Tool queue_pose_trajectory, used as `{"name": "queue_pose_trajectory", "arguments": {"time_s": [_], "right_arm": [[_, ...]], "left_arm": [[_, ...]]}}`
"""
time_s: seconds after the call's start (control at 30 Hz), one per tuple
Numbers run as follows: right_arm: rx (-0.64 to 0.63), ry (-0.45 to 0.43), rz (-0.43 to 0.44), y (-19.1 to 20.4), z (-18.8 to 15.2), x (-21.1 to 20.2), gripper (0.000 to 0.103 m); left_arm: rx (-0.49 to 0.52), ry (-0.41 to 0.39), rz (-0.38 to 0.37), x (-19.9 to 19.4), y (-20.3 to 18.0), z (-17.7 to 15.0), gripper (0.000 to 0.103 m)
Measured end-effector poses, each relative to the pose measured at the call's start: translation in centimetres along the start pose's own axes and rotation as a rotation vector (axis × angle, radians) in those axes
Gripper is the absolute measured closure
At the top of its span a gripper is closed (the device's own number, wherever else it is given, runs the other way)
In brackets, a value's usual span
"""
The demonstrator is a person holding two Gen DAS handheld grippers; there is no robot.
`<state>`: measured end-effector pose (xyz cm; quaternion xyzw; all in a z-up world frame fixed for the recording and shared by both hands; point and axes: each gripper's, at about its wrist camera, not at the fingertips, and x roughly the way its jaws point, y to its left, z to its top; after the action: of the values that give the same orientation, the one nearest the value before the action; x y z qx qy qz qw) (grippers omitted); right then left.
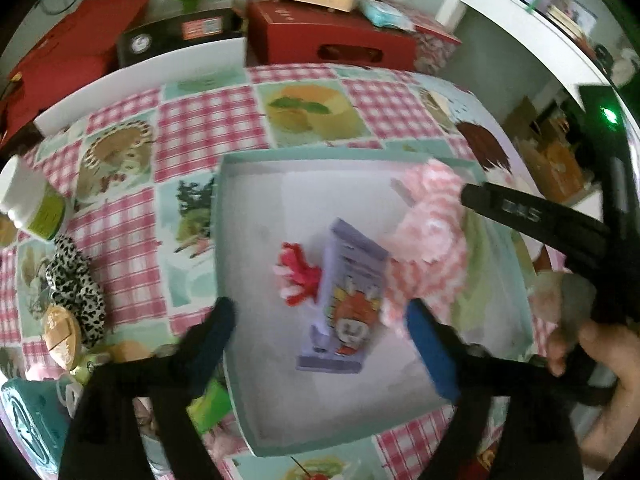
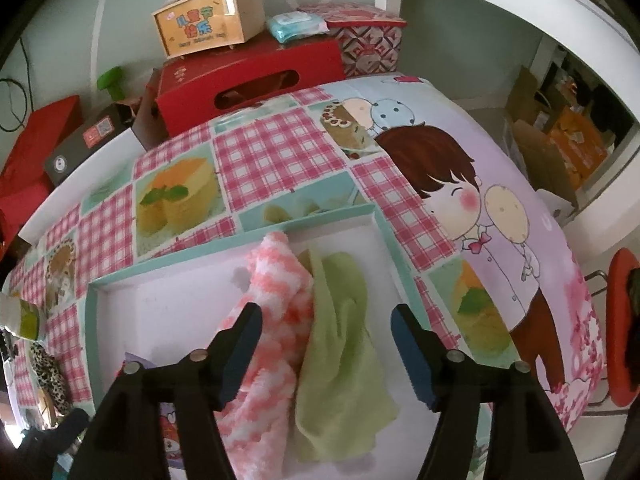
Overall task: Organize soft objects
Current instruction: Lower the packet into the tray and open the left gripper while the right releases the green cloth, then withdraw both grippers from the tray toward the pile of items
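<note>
A shallow teal-rimmed box point(image 1: 219, 216) sits on the patterned tablecloth. Inside it lie a purple cartoon tissue pack point(image 1: 344, 300), a red and white pompom point(image 1: 298, 280), a pink and white fluffy cloth point(image 1: 428, 236) and a green cloth point(image 2: 340, 344). My left gripper point(image 1: 320, 328) is open, hovering above the tissue pack. My right gripper point(image 2: 326, 352) is open above the pink cloth point(image 2: 272, 304) and green cloth, holding nothing; it also shows in the left wrist view point(image 1: 532, 216). The box rim shows in the right wrist view point(image 2: 90, 320).
A leopard-print scrunchie point(image 1: 76, 280), a white and green jar point(image 1: 32, 204), and small items lie left of the box. Red boxes point(image 2: 248, 80), a tan gift box point(image 2: 208, 20) and a wipes pack point(image 2: 296, 24) stand behind the table. A white shelf point(image 2: 520, 8) is at right.
</note>
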<state>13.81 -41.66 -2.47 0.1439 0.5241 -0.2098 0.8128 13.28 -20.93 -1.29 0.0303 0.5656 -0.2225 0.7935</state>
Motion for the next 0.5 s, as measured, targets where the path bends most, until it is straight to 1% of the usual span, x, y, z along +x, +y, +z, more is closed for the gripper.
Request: {"name": "queue_pose_trajectory", "arguments": {"time_s": [0.07, 0.1, 0.17, 0.27, 0.33, 0.4, 0.47, 0.5], "right_arm": [[-0.007, -0.014, 0.013, 0.3, 0.0, -0.4, 0.030], [-0.014, -0.020, 0.020, 0.6, 0.1, -0.6, 0.028], [-0.029, -0.028, 0.025, 1.0, 0.1, -0.9, 0.024], [-0.050, -0.028, 0.030, 1.6, 0.0, -1.0, 0.022], [-0.063, -0.025, 0.033, 2.0, 0.0, -0.9, 0.019], [-0.078, -0.024, 0.027, 2.3, -0.1, -0.8, 0.013], [-0.088, -0.032, 0.026, 2.4, -0.1, -0.9, 0.009], [-0.092, -0.038, 0.025, 2.5, -0.1, -1.0, 0.001]], "left_arm": [[-0.037, -0.006, -0.003, 0.2, 0.9, 0.2, 0.013], [-0.052, -0.008, -0.003, 0.2, 1.2, 0.3, 0.013], [-0.087, -0.017, 0.015, 0.3, 2.0, 0.3, 0.013], [-0.118, -0.036, 0.040, 0.3, 3.0, 0.5, 0.012], [-0.139, -0.039, 0.049, 0.3, 3.7, 0.6, 0.003], [-0.160, -0.042, 0.048, 0.3, 4.2, 0.6, 0.003], [-0.181, -0.042, 0.048, 0.5, 4.7, 0.6, 0.003], [-0.189, -0.039, 0.053, 0.6, 4.9, 0.6, 0.003]]}}
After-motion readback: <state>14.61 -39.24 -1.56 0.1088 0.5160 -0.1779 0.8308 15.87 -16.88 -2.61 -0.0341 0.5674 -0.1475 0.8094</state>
